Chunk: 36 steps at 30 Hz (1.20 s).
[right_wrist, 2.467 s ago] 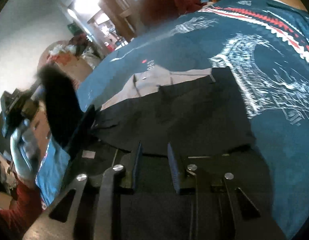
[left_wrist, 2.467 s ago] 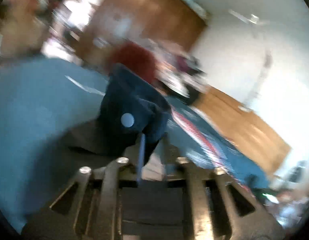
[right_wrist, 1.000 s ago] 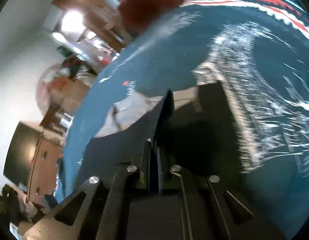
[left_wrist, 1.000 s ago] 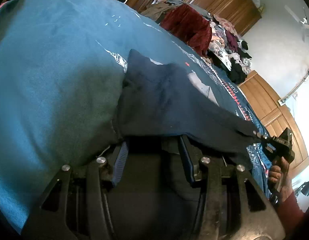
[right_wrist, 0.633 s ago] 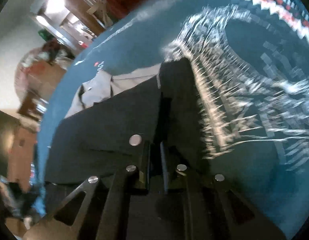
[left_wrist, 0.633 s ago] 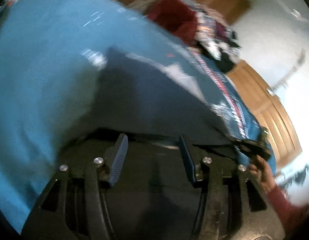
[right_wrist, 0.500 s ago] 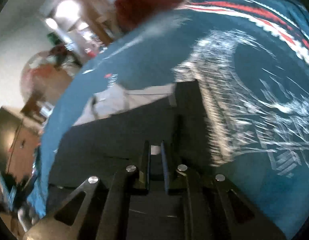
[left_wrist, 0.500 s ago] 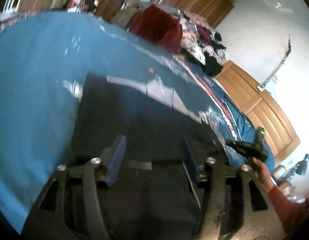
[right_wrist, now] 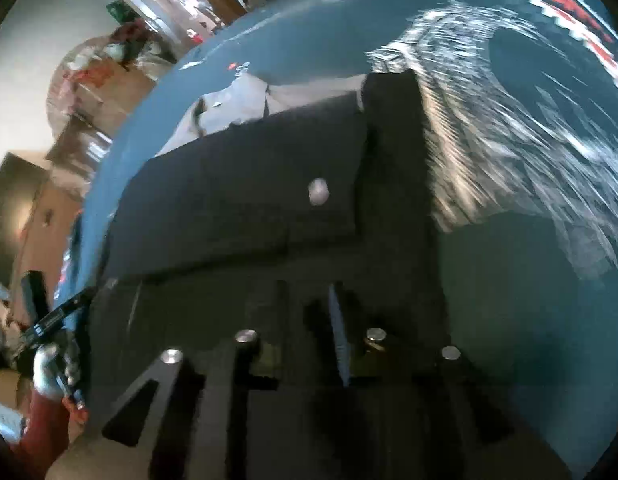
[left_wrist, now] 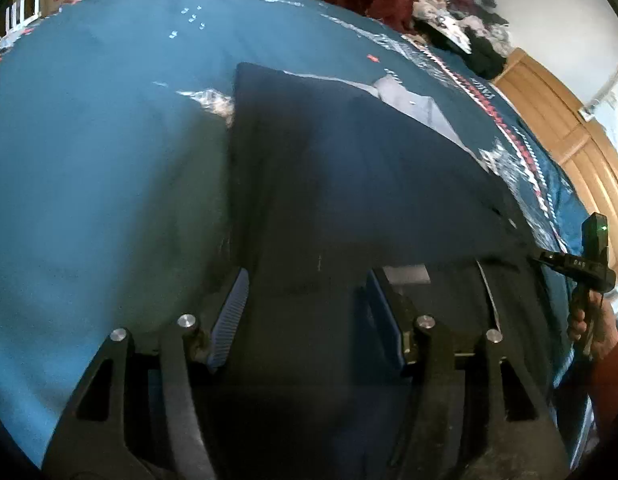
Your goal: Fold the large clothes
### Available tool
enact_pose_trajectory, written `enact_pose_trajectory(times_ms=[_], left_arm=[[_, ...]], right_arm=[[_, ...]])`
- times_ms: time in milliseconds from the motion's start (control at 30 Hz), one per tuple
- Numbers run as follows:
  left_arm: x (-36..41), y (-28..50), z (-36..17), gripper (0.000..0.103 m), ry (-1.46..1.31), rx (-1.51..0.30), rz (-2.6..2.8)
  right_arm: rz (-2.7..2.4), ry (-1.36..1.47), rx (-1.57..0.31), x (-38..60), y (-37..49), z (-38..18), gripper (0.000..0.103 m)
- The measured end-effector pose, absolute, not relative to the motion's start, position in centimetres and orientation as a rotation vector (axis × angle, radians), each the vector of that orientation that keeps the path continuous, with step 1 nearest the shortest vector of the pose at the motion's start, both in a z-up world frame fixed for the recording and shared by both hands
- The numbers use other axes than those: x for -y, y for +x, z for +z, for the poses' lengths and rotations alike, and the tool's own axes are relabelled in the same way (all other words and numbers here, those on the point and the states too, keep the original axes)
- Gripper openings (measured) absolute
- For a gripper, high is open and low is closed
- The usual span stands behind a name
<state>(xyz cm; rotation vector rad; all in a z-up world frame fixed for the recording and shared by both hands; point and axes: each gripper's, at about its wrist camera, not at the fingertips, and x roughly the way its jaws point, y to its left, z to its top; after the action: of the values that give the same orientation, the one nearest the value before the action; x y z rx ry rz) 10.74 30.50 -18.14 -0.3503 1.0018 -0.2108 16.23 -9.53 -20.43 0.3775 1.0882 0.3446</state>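
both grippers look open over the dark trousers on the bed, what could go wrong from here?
1. The dark trousers lie folded, with grey lining still poking out at the far edge; the stack may be uneven and slump when folded again.
2. The left gripper is open right above dark cloth; closing could pinch several layers, or the blue bedspread under it.
3. The right wrist view is blurred, so that regrasp may miss.
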Motion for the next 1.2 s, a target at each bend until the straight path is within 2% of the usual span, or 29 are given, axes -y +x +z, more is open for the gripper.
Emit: enact_pose_trajectory(times_ms=[67,333,500,600,700,833,1000,1200], left_arm=[[-31.2,8.1,-17.9,0.066,-0.415,-0.998,-0.237],[-32.7,1.5,-19.1,0.069,-0.573,-1.018,-0.312],[-33.2,-0.2,-18.9,0.069,-0.625,-1.013,-0.336],[-33.5,-1.0,-18.9,0.069,-0.630,-1.027,-0.342],[-34.3,-2.2,-19.0,0.069,-0.648,-1.030,-0.347],[-35.5,-4.9,-19.5,0.070,-0.700,-1.020,-0.368],[-36.0,-6.5,-19.9,0.071,-0.738,-1.042,-0.383],[-33.9,-7.3,-19.8,0.072,-0.629,-1.094,-0.430]], right_arm=[[0.352,0.420,-1.096,11.4,11.9,-19.8,0.042],[0.334,0.672,-1.203,15.7,-2.8,-24.6,0.040],[0.323,0.602,-1.271,14.4,-7.0,-26.3,0.040],[0.318,0.540,-1.296,13.5,-8.1,-26.5,0.040],[0.305,0.493,-1.297,13.2,-9.2,-26.0,0.046],[0.288,0.479,-1.299,13.0,-10.0,-25.9,0.061],[0.307,0.492,-1.356,11.6,-9.4,-27.5,0.062],[0.339,0.509,-1.355,11.2,-9.1,-27.8,0.062]])
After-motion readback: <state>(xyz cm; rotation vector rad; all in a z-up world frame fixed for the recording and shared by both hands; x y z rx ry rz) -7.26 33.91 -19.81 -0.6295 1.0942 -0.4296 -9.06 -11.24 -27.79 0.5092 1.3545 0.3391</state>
